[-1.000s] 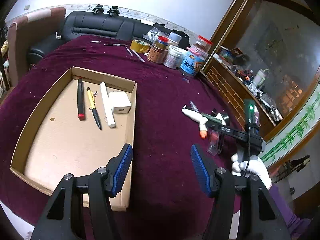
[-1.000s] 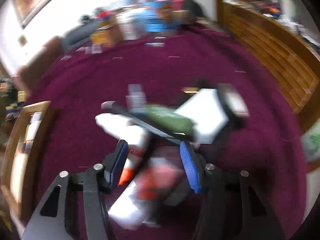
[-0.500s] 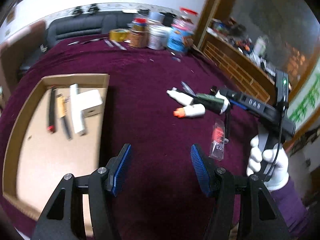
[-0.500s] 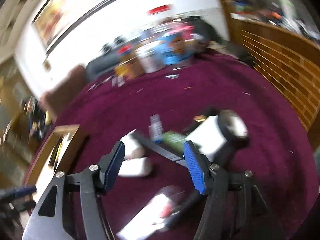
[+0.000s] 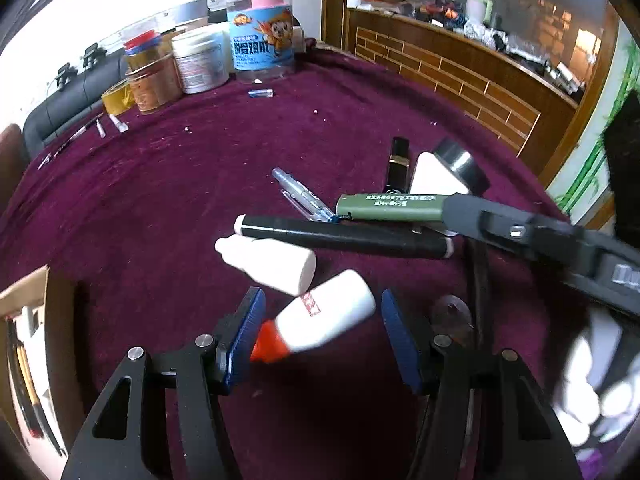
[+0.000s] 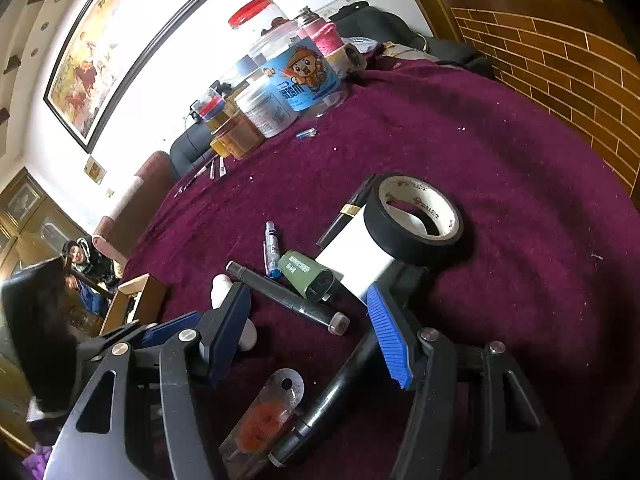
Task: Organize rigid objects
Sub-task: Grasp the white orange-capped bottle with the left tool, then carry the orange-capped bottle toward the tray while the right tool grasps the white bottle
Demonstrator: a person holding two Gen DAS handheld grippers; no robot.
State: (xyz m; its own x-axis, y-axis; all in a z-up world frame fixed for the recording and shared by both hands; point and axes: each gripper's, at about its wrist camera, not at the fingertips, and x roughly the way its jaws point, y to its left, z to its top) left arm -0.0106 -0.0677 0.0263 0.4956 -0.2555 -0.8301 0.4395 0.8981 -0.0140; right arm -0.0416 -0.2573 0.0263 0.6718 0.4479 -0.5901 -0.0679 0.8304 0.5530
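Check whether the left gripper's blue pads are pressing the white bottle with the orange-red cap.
Apart. The left wrist view shows maroon cloth between each of the left gripper's pads and the white bottle.

Cardboard box [image 5: 24,292] cut off at left edge; blurred gloved hand [image 5: 592,380] at lower right.

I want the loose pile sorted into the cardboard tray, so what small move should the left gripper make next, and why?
Probably close the left gripper on the white bottle with the red cap. The bottle already lies between its open fingers, with the pads not yet pressing it, and the cardboard tray sits close by on the left.
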